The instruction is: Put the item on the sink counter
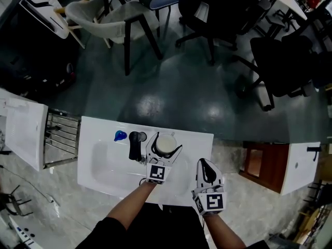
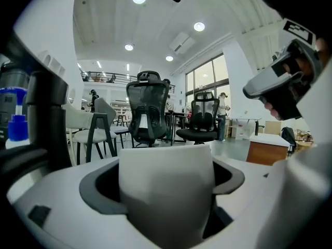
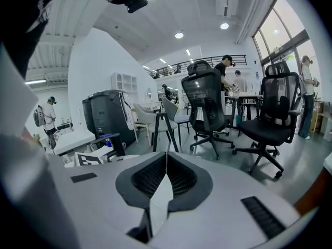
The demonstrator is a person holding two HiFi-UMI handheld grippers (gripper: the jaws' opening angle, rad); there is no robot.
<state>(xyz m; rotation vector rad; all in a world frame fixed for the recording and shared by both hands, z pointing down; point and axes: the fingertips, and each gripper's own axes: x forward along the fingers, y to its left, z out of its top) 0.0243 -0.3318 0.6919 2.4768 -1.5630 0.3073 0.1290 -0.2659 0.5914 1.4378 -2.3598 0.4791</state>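
A white cup sits between the jaws of my left gripper, which is shut on it, above the back right part of the white sink counter. Whether the cup touches the counter I cannot tell. Seen from the left gripper view, the cup fills the space between the grey jaws. My right gripper hovers over the counter's front right corner, shut with nothing in it; its jaws meet in the right gripper view.
A black faucet and a blue-topped bottle stand behind the basin. A metal rack and a white unit lie to the left, a brown cabinet to the right. Chairs stand on the floor beyond.
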